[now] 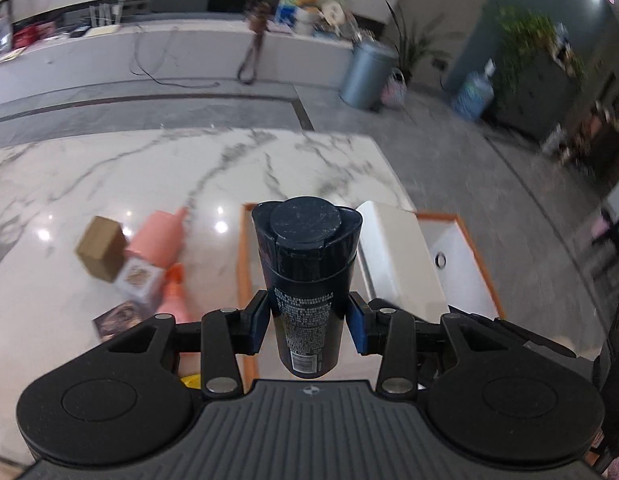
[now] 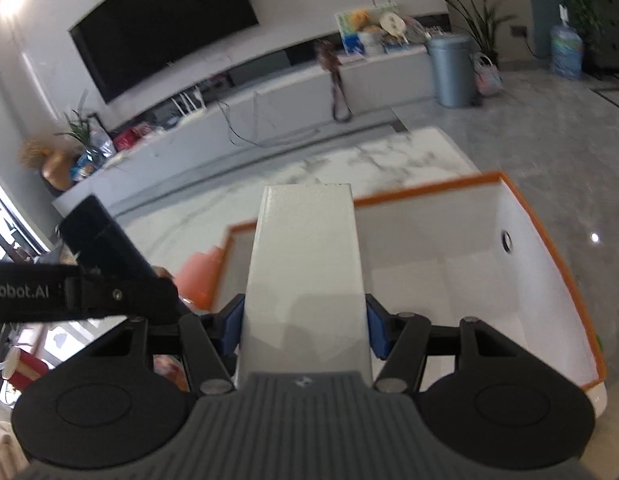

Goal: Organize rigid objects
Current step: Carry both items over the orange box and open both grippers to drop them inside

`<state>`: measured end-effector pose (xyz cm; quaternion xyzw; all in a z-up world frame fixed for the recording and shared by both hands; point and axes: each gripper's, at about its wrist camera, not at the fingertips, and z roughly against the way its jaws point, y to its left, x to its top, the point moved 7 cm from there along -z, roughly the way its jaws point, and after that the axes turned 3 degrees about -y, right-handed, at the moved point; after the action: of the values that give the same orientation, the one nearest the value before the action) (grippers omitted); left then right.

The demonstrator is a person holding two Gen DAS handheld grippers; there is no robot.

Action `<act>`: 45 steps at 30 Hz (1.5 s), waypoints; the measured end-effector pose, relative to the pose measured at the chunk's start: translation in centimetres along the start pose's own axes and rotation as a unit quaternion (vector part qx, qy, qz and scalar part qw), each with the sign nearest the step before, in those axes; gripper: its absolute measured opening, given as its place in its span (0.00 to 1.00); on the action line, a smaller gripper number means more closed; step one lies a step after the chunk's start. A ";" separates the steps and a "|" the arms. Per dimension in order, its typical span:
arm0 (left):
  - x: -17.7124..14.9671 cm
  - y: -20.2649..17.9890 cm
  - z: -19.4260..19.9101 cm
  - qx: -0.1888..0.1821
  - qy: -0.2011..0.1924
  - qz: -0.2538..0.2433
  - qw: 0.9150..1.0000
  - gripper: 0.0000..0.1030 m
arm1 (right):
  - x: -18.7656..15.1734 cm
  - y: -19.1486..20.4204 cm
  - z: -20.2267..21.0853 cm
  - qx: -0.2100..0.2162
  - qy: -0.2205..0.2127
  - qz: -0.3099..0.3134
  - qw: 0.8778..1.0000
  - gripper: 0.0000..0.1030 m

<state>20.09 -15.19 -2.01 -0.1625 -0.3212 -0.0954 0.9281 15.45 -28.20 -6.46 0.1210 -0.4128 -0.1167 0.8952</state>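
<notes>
The left claw is clamped on one dark bottle, gripped round its lower body with the flip cap pointing away; it looks stiff, smooth plastic, likely slippery and heavier if full, so a hold on the straight body seems safer than on the cap. The right claw pinches one white box by its long sides, hard and probably light, above the single white bin with an orange rim. On the marble surface, left of the bin, lie one brown box, one pink bottle and a few smaller packs, blurred beyond a sure count.
</notes>
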 end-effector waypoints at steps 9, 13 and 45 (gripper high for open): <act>-1.5 -1.5 -5.4 0.008 0.059 -0.026 0.998 0.45 | -2.3 -1.6 -4.5 -0.015 0.058 0.021 0.998 0.59; -1.5 -1.3 -7.0 0.014 0.076 -0.035 0.996 0.45 | -2.1 -1.5 -6.1 -0.017 0.076 0.035 0.996 0.59; -0.5 -0.8 -14.4 0.069 0.125 -0.069 0.987 0.65 | -3.2 -2.9 -10.5 -0.021 0.165 -0.010 0.986 0.59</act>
<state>27.61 -21.13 -12.73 -0.0618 -0.2191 -0.1564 0.9611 21.12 -28.70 -16.25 0.1240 -0.2559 -0.1124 0.9521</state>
